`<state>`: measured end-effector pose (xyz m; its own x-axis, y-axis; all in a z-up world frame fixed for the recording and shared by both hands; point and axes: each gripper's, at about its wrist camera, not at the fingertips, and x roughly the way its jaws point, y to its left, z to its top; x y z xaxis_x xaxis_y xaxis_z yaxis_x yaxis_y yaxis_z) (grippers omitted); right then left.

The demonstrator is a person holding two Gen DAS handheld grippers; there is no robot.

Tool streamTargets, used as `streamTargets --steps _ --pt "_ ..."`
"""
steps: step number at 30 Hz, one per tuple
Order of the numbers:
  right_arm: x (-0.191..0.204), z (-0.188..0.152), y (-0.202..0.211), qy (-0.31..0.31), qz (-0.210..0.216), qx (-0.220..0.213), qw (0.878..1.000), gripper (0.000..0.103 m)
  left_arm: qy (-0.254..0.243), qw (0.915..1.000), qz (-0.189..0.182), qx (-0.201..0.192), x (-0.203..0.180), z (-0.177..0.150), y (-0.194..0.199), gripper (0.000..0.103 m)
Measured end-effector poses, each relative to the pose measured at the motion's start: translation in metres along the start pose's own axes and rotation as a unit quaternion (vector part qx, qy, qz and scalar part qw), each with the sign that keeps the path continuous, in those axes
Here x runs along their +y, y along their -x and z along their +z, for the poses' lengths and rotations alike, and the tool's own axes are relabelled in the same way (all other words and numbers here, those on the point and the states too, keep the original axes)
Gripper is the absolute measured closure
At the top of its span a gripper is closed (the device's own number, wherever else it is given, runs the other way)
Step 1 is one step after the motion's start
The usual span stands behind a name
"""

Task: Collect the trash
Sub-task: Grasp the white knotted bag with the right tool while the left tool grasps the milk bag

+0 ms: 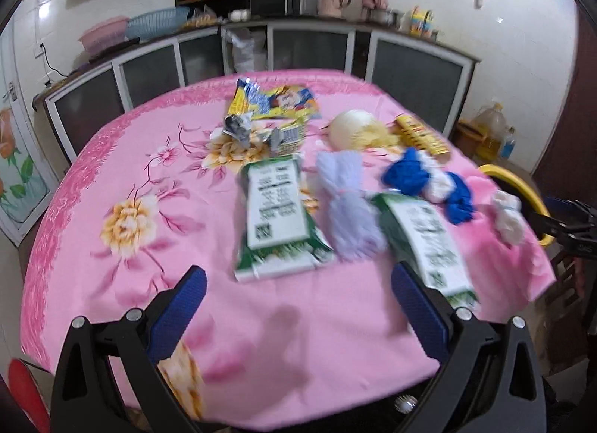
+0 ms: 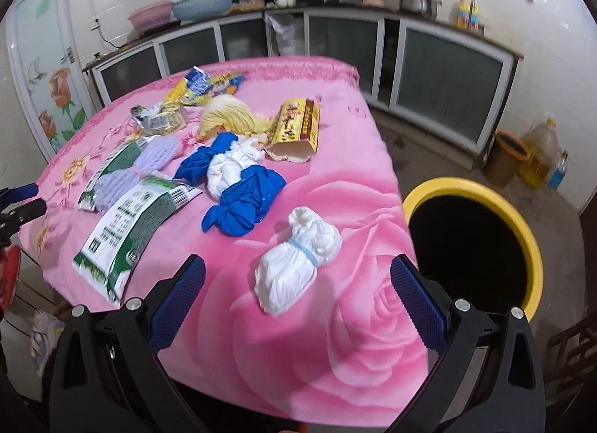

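Scattered trash covers a tabletop (image 2: 335, 179) draped in pink floral cloth, with a white tied bundle (image 2: 298, 259) as the piece nearest the yellow-rimmed bin (image 2: 530, 242), which stands on the floor just beside the tabletop's edge. The right hand-held gripper (image 2: 297, 298) hangs above that bundle with its blue-padded jaws spread wide and nothing between them. Farther from the bin lies a twisted blue-and-white bundle (image 2: 235, 187), and beyond it a torn yellow carton (image 2: 298, 127) lying flat beside a pale yellow bundle (image 2: 231, 116). Farther still from the bin, a green-and-white packet (image 2: 130, 228) lies next to a lavender bundle (image 2: 127, 172), which lies across a second green-and-white packet (image 1: 276, 209). At the far side, crumpled foil wrappers (image 1: 253, 132) and a colourful snack bag (image 1: 276, 103) lie close together. The left hand-held gripper (image 1: 298, 306), on the side of the tabletop away from the bin, is likewise spread wide and empty, pointing toward the second packet; its view is blurred. The lavender bundle and the two packets crowd one another between the left hand-held gripper and the blue-and-white bundle. Behind the tabletop, glass-fronted cabinets (image 2: 447, 82) line a tiled wall, and an oil jug (image 2: 541, 157) stands on the floor beyond the bin.
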<state>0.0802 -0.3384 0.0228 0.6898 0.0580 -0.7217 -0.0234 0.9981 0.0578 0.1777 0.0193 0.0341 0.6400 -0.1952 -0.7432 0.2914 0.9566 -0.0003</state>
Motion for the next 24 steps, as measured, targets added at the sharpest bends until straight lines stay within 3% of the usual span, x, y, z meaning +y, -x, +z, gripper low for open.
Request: streamTargets --steps 5,10,13,24 --pt "-0.005 0.011 -0.020 -0.025 0.012 0.020 0.999 0.008 0.015 0.9991 -0.001 0.040 0.016 0.027 -0.042 0.007" --pt "0.001 0.019 -0.031 -0.010 0.006 0.029 1.000 0.008 0.021 0.9974 0.000 0.069 0.018 0.048 -0.076 0.007" --pt "-0.001 0.023 -0.037 -0.012 0.002 0.036 0.999 0.008 0.018 0.9969 0.018 0.074 0.019 0.058 -0.089 0.007" --pt "-0.006 0.026 -0.061 -0.018 -0.002 0.071 0.997 0.008 0.027 0.9930 0.009 0.114 0.026 0.075 -0.132 0.007"
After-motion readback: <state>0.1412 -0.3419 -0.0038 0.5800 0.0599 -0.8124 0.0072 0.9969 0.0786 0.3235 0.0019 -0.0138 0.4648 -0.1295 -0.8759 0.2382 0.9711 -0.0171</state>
